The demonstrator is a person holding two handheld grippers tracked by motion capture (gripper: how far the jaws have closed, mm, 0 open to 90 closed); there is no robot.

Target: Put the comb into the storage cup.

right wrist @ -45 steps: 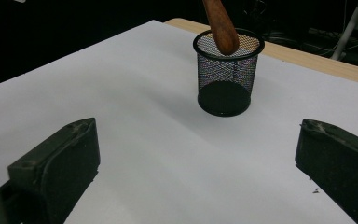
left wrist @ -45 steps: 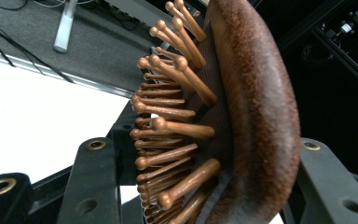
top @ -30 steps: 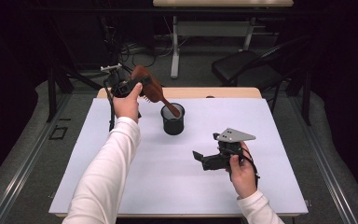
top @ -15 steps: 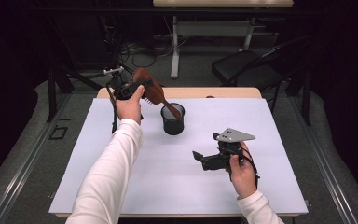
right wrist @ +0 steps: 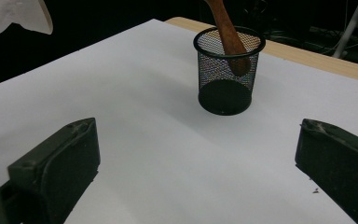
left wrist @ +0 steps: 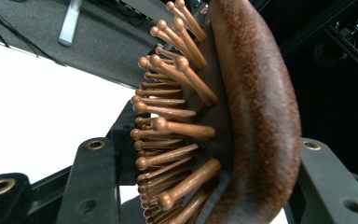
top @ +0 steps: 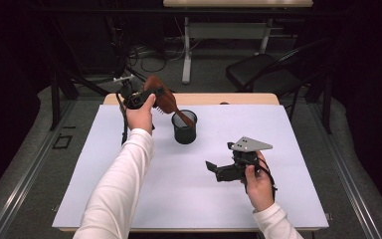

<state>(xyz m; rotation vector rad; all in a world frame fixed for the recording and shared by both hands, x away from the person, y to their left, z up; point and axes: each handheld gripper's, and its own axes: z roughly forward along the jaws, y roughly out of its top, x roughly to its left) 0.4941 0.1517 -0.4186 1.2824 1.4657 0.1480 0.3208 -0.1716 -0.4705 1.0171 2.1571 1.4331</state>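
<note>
Left gripper (top: 146, 97) pinching wooden hairbrush (top: 161, 99), handle in black mesh cup (top: 184, 127), right gripper (top: 219, 170) spread above white table (top: 104, 164), dark room, black chair (top: 263, 74) behind

Only the mesh cup (top: 184, 127), with the hairbrush (top: 165, 102) slanting in, interrupts the white table (top: 179, 194).

Hairbrush (left wrist: 256, 116): reddish-brown wood, fine-grained satin back; smooth wooden pins with rounded tips, clamped between the left tongs (top: 138, 97).
Cup (right wrist: 226, 70): black wire mesh, matt, solid dark base; ahead of the right tongs (top: 218, 170), with the brush handle inside.
Counter (top: 189, 199): white matt smooth sheet; bare light wood at the far edge.
Jaws: black matt plastic, brass-coloured screw inserts.
Sleeve (top: 119, 189): white cloth.
</note>
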